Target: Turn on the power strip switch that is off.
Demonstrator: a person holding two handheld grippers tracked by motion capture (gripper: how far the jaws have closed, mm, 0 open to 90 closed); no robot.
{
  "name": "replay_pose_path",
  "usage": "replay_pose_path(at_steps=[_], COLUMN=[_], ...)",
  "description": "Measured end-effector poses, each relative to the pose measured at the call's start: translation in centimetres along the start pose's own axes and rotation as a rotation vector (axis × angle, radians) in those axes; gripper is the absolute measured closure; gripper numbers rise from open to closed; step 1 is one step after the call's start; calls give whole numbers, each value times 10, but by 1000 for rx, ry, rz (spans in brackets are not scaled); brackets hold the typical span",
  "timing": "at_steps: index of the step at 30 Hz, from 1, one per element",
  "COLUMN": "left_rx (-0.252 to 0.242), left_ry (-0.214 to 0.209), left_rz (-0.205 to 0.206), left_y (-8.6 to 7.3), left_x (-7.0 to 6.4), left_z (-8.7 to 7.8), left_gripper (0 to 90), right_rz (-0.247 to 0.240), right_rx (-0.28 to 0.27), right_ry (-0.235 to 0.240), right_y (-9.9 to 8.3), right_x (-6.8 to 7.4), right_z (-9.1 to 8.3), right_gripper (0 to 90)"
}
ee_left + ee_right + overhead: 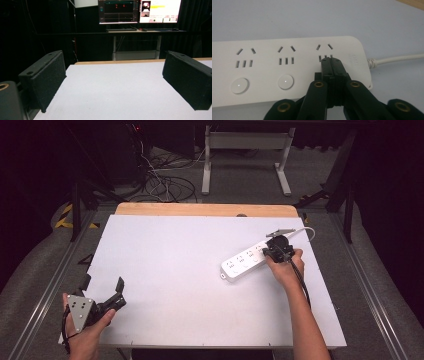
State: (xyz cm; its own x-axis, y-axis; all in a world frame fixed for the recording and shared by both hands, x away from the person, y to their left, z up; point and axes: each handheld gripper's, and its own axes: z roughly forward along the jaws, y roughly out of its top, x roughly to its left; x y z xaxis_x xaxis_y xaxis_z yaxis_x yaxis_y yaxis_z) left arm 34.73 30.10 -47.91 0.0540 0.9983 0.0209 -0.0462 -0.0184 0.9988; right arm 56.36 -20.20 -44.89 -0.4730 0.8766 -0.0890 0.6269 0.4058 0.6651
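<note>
Power strip [246,262]: a white bar with a row of sockets and round buttons, lying flat and slantwise on the right half of the desk [180,270]. The desk has a plain white top with a wooden strip along its far edge. It stands in a dark room on a grey floor [240,175], where cables [165,182] lie beside a white frame; two lit monitors [140,11] stand on another table beyond. The right gripper [332,65] has its jaws closed together, tips resting on the strip's end socket, where its white cord [397,59] leaves. These jaws cover the spot beneath them, so any button there is hidden. The left gripper [102,292] rests at the near left corner, jaws wide apart over bare desk, well apart from the strip.
</note>
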Motion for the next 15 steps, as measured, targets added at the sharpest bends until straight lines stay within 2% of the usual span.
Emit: replay_pose_path(at_steps=[4, 7, 11, 12, 15], left_rx=[-1, -4, -6, -6, -4], left_ry=[-4, -1, 0, 0, -3], left_rz=[-3, -4, 0, 0, 2], left_y=[0, 0, 1, 1, 1], left_x=[0, 1, 1, 1, 1], left_z=[-1, -1, -1, -1, -2], left_gripper=[54, 54, 54, 54, 54], right_rz=[-11, 32, 18, 41, 40], right_rx=[2, -7, 0, -3, -9], right_ry=[-21, -3, -18, -13, -17], right_y=[0, -1, -1, -1, -2], right_x=[3, 0, 3, 2, 2], right_z=[1, 1, 2, 2, 2], right_gripper=[900, 900, 900, 900, 900])
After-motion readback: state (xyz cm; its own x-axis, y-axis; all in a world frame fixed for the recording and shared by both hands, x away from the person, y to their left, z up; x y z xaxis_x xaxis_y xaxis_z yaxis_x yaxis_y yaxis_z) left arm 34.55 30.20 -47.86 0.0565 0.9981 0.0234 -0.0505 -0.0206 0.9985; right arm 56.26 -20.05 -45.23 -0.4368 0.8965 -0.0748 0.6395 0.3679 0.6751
